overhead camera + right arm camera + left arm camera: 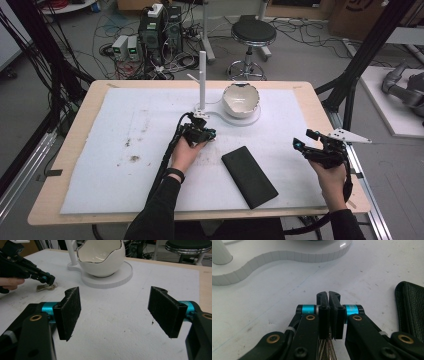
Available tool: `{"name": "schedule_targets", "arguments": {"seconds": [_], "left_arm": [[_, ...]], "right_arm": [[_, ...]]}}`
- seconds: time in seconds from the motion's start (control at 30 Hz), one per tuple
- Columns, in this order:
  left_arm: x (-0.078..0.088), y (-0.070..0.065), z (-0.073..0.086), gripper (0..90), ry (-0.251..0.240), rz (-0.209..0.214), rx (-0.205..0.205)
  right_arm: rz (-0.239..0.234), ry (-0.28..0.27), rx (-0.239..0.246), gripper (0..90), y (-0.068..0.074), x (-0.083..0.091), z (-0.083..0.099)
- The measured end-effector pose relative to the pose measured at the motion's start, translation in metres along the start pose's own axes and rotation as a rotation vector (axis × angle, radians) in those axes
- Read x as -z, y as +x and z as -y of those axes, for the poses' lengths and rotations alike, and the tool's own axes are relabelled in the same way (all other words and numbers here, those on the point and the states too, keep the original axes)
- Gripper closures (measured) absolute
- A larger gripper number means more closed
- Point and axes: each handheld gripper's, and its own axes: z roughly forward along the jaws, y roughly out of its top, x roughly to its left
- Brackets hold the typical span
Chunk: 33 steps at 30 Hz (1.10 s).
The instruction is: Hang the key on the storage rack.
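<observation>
White bowl stand (287, 257) ahead of the keys (327, 346); black wallet (412, 312) beside.

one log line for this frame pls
left gripper: shut on keys | right gripper: open, empty | wallet: flat on mat | bowl: on stand

Lighting's even and diffuse from overhead on my end, no hard shadows on the white mat (125, 150). High view is soft and low-res, with the floor clutter at the top mushy. Left gripper view: sharp on the black jaws, small glare spot on the white stand base (342, 245), and the wallet (412, 307) at the right edge is a bit soft. Right gripper view: near pads slightly blurred, bowl (101, 256) crisp with a bright glint inside the rim. Mild wide-angle bending at the edges of both gripper views.
</observation>
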Motion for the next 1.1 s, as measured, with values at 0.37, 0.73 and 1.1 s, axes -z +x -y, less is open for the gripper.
{"name": "schedule_targets", "arguments": {"seconds": [0.37,0.73,1.1], "left_arm": [[0.006,0.002,-0.002,87.5,-0.024,0.014,0.007],[0.041,-0.002,-0.013,87.7,-0.108,0.023,-0.023],[0.070,-0.004,-0.026,87.8,-0.192,0.029,-0.053]], "right_arm": [[0.001,-0.003,-0.003,27.4,-0.001,0.000,0.000],[0.002,-0.003,-0.004,27.5,0.001,0.001,0.000],[0.002,-0.001,-0.001,27.6,0.001,0.000,0.000]]}}
